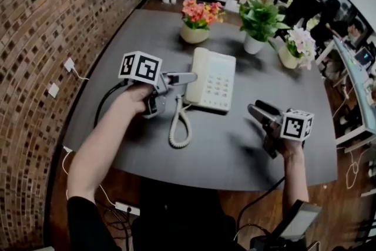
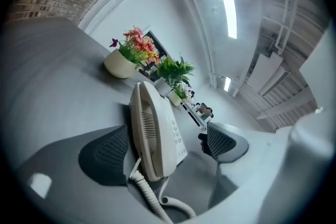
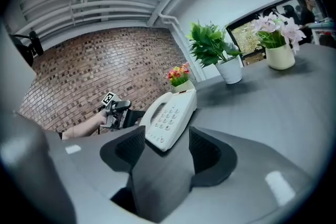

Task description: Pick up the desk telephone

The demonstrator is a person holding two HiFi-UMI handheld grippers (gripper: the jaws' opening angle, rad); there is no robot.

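Note:
A cream desk telephone (image 1: 212, 80) lies on the dark grey table (image 1: 235, 147), its handset on the left side and a coiled cord (image 1: 179, 126) trailing toward me. My left gripper (image 1: 183, 90) is at the phone's left edge, open. In the left gripper view the telephone (image 2: 155, 128) shows its handset side between the left gripper's (image 2: 165, 145) wide-spread jaws, and I see neither pad pressing on it. My right gripper (image 1: 258, 109) hovers open, to the right of the phone and nearer me. From the right gripper (image 3: 168, 150) the telephone (image 3: 170, 113) lies just beyond the jaws.
Three flower pots stand behind the phone: orange-pink blooms (image 1: 197, 22), a green plant (image 1: 258, 22), pale pink flowers (image 1: 296, 47). A brick wall (image 1: 35, 38) runs along the left, with sockets and cables on the floor. Desks with people are at the far right.

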